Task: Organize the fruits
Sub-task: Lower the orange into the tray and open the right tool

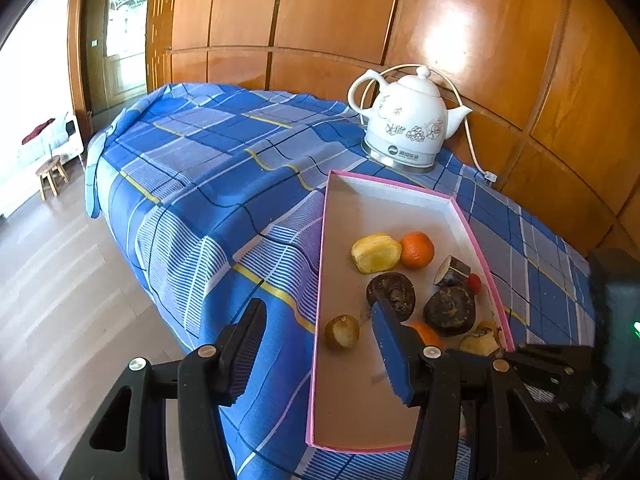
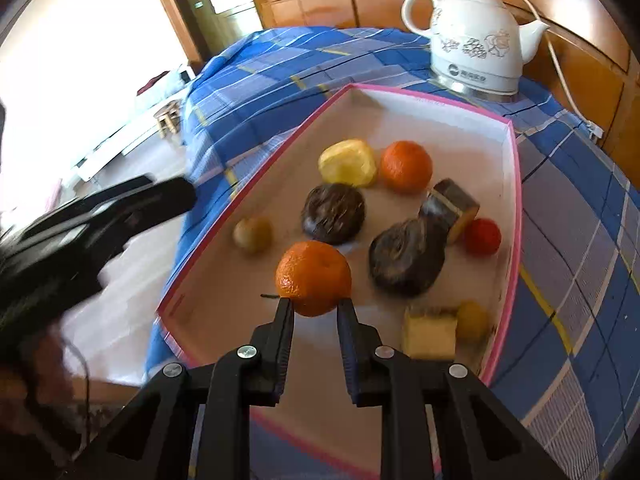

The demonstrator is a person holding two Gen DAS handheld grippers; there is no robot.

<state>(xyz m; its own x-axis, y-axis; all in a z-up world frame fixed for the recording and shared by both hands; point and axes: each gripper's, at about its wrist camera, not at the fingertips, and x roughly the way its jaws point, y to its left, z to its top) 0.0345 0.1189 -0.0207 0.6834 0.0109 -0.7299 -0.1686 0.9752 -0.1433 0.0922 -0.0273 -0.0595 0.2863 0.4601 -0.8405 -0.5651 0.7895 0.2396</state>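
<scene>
A pink-rimmed shallow box point(image 2: 516, 200) lies on the blue checked cloth and holds several fruits. My right gripper point(image 2: 316, 304) is shut on an orange point(image 2: 314, 276), its fingertips pinching the fruit's lower sides just above the box floor. Around it lie a second orange point(image 2: 406, 166), a yellow peeled fruit point(image 2: 347, 163), two dark brown round fruits point(image 2: 333, 213), a small greenish fruit point(image 2: 253, 233), a red one point(image 2: 483, 236) and a yellow cut chunk point(image 2: 429, 334). My left gripper point(image 1: 318, 306) is open, its jaws straddling the box's left wall point(image 1: 316, 360) without touching it.
A white floral electric kettle point(image 1: 408, 124) stands on its base behind the box, its cord running along the wooden panel wall point(image 1: 320, 12). The cloth-covered table point(image 1: 208, 168) drops off to the left, above a pale floor with a small wooden stool point(image 1: 51, 176).
</scene>
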